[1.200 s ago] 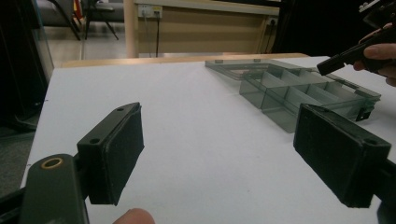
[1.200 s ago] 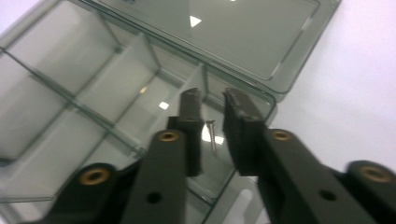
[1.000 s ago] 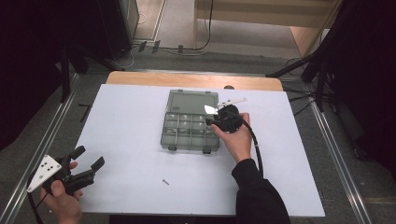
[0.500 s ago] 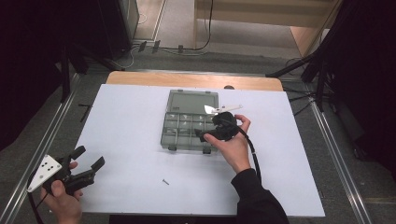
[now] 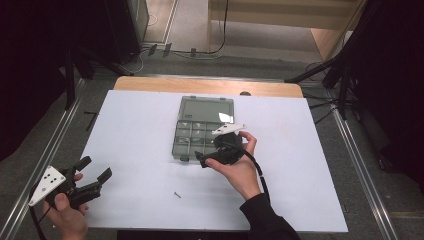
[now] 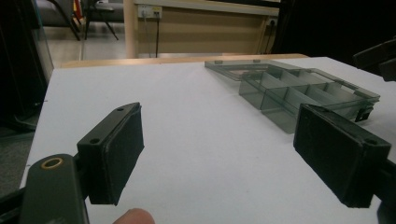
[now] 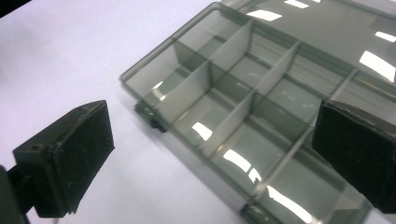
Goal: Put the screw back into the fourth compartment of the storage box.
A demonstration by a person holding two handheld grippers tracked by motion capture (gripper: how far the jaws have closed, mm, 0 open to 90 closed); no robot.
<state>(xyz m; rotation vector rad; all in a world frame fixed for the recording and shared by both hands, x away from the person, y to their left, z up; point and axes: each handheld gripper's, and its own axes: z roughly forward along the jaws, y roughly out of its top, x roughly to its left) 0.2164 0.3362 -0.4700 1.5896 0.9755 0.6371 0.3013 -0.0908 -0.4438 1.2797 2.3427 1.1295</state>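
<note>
High view: smoky compartment box [image 5: 192, 135] lying open mid-bench [image 5: 135, 130], small screw [image 5: 177, 195] nearby. Left hand-held gripper [image 5: 95, 172] released at near-left corner.

Right gripper view: right hand-held gripper [image 7: 210, 154] released, hovering over empty compartments.

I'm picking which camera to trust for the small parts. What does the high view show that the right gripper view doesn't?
High view alone: the screw lying loose on the sheet, the left gripper open near the table's corner, and the box's lid flat open. Right gripper view alone: the dividers close up, compartments looking empty. Both: the box and the right gripper, open.
</note>
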